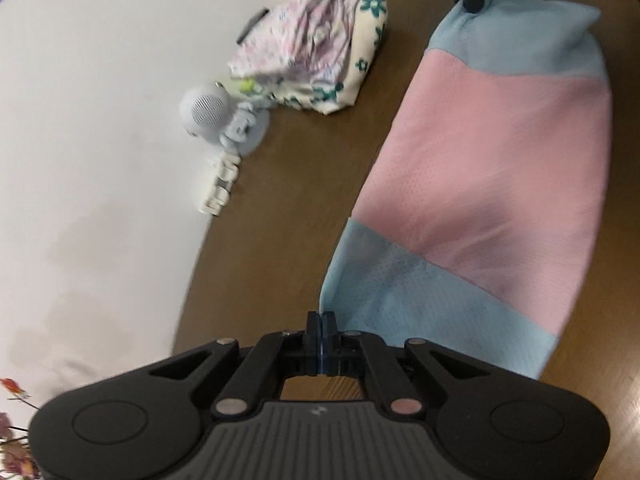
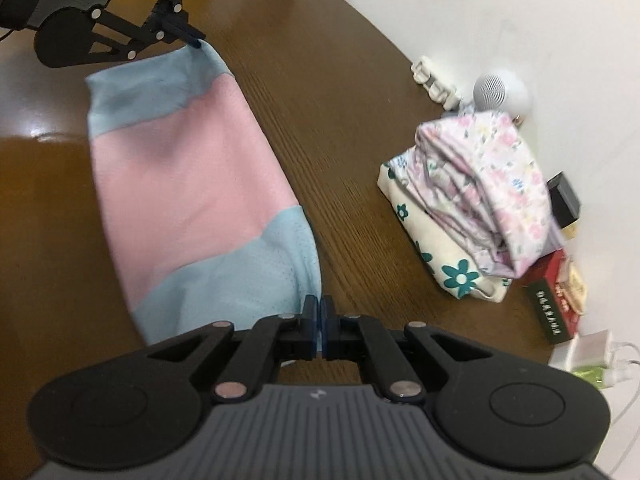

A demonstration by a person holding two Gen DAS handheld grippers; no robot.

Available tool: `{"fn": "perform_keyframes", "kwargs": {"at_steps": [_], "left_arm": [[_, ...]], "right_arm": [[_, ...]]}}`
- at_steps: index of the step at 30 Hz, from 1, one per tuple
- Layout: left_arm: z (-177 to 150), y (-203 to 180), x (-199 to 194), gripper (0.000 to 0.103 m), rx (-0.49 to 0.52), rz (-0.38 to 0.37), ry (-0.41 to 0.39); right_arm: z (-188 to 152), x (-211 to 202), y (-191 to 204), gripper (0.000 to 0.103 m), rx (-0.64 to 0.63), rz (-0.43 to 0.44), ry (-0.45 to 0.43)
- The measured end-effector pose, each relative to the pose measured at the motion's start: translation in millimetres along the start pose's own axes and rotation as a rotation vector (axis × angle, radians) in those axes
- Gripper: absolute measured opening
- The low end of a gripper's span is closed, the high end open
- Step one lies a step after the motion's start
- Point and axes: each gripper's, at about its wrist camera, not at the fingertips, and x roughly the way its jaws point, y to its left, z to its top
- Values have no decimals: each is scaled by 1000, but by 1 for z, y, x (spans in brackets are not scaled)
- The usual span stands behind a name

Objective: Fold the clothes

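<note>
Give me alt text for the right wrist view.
The right gripper is shut on one blue corner of a pink-and-blue garment stretched across the brown table; the left gripper pinches the far corner. Folded floral clothes sit to the right.

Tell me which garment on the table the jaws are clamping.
The pink-and-blue garment, pinched at opposite blue corners by the left gripper and right gripper. The folded floral clothes lie untouched near the wall.
</note>
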Motion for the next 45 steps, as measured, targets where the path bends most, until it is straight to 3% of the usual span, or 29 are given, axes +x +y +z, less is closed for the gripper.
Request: {"fn": "perform_keyframes", "kwargs": {"at_steps": [6,10,12,13,14,15,18,21,22,25,28,35,45], "left_arm": [[-3,3,19,0,-27,-52,28],[-10,0,20,10,-88,-81,18],[-17,3,14,23,-160,-75,-4],[-21,6,8,34,-211,-63,-23],[-26,10,0,44,-279,-49,-55],[-31,15,-7,46,-345,-45,-92],[-42,12,-38,47,-478,-83,-229],[-39,-5,-51,46,-503,-135,-305],[-38,-11,-50,46,-505,-149,-309],[-40,-26,-36,31,-540,-195,-284],[-51,-31,-19,31,-609,-218,-257],[-78,-21,-8,31,-726,-311,-297],[-89,-38,-28,31,-733,-346,-304]], "right_arm": [[3,18,-17,1,38,0,-24],[2,26,-24,4,85,-20,-56],[-3,25,-28,17,140,-49,-99],[-8,19,-30,34,186,-76,-140],[-14,10,-31,38,233,-98,-188],[-20,-1,-31,37,281,-96,-241],[-33,-26,-13,37,359,16,-382],[-34,-19,16,38,331,93,-411],[-33,-16,27,40,320,116,-417],[-41,4,39,42,343,106,-404],[-56,20,37,43,390,97,-388],[-75,25,37,48,411,96,-443],[-89,9,56,49,410,121,-430]]}}
